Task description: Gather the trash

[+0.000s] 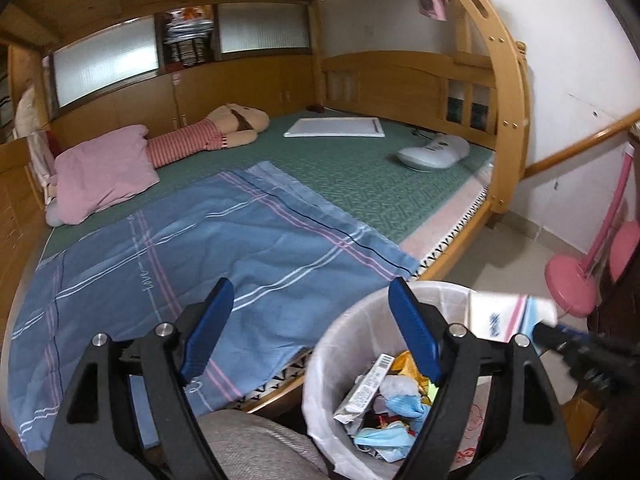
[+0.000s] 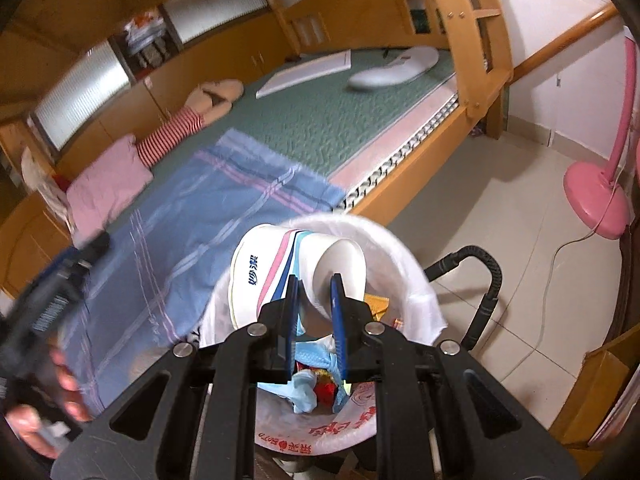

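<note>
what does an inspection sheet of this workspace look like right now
surface: wooden bed with green mat and blue plaid sheet; tiled floor.
job's things: white-lined trash bin beside the bed, holding wrappers and blue masks; white paper wrapper over the bin.
clutter: pink pillow, striped doll, white board, white massager.
grippers: left gripper open, empty; right gripper shut on the paper wrapper.
cables: white cord from the pink fan base; black corrugated hose.
surroundings: bunk ladder, white wall.
</note>
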Demonstrator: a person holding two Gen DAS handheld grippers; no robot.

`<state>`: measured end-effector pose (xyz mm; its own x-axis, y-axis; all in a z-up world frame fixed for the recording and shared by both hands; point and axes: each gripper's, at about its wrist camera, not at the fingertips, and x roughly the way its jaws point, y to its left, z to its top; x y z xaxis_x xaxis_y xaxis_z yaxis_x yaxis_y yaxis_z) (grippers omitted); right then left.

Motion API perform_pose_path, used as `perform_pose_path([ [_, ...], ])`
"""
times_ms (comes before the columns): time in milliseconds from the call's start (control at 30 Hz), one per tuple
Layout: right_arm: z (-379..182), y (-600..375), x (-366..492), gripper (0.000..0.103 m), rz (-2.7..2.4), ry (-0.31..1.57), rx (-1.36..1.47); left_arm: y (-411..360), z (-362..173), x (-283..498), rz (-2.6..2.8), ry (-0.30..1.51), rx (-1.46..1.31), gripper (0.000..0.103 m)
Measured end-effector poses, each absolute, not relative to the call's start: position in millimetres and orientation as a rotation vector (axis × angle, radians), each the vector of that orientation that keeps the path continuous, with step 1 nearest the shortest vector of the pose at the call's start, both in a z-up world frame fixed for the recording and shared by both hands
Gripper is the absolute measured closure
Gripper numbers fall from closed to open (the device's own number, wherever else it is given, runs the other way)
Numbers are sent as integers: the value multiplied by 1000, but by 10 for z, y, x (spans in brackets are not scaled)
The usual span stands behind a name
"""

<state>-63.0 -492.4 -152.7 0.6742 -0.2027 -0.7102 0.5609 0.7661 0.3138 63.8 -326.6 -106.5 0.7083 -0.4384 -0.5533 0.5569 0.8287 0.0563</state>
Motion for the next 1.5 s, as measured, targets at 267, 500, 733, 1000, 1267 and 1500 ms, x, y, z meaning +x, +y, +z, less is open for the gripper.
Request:
perform_pose_path([
  [267,-1898,-4874,-270,69,-454,851,494,-3068,-958,669,-532,533,191,22],
  [500,-1890,-4860,-301,48,-506,827,446,-3004,-870,621,-533,508,179,18],
  [733,-1424,-4513,-592,34,-661,620,241,-2944,-716,422,-559,444,168,12],
  [1000,-929,-4104,-1083,23,-770,402,162,-2822,-519,5,-610,363,169,3],
  [1267,-812,-4020,-1228,21,-760,362,207,-2604,-345,-352,-678,328,161,3],
  [1500,-776,-3935,-1226,21,-780,353,208,-2521,-302,-394,-654,315,186,3],
])
